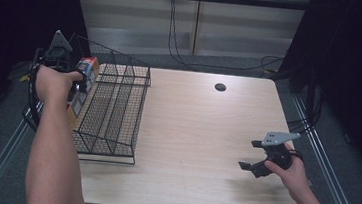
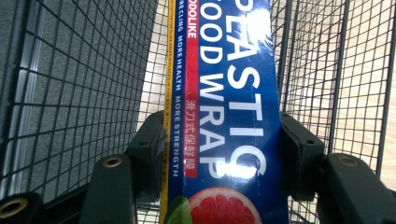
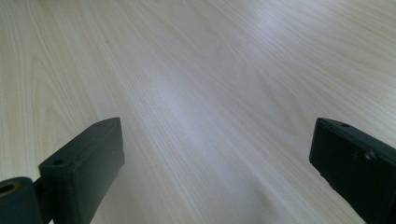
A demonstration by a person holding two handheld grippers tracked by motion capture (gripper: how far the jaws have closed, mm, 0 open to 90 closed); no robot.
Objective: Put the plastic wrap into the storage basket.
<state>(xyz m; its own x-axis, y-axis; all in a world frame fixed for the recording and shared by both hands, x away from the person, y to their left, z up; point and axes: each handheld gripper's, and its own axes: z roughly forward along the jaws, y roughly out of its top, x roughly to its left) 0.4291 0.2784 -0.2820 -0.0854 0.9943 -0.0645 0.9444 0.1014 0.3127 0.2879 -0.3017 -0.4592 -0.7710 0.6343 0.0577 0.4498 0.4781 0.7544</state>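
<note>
A long blue box of plastic food wrap (image 2: 229, 93) with a grapefruit picture is clamped between the two black pads (image 2: 299, 154) of my left gripper (image 2: 224, 149), which is shut on it. The box (image 1: 88, 67) hangs lengthwise at the left side of a black wire basket (image 1: 116, 106), with my left gripper (image 1: 81, 83) and hand just left of the basket's wall. Wire mesh (image 2: 79, 93) surrounds the box on both sides. My right gripper (image 1: 250, 154) rests low over the table's right front part, open, with bare wood between its jaws (image 3: 215, 163).
The light wooden table (image 1: 196, 133) has a small dark cable hole (image 1: 220, 87) near its back edge. Metal rails run along both sides of the table. Cables hang by the wall panel behind. The basket stands at the table's left edge.
</note>
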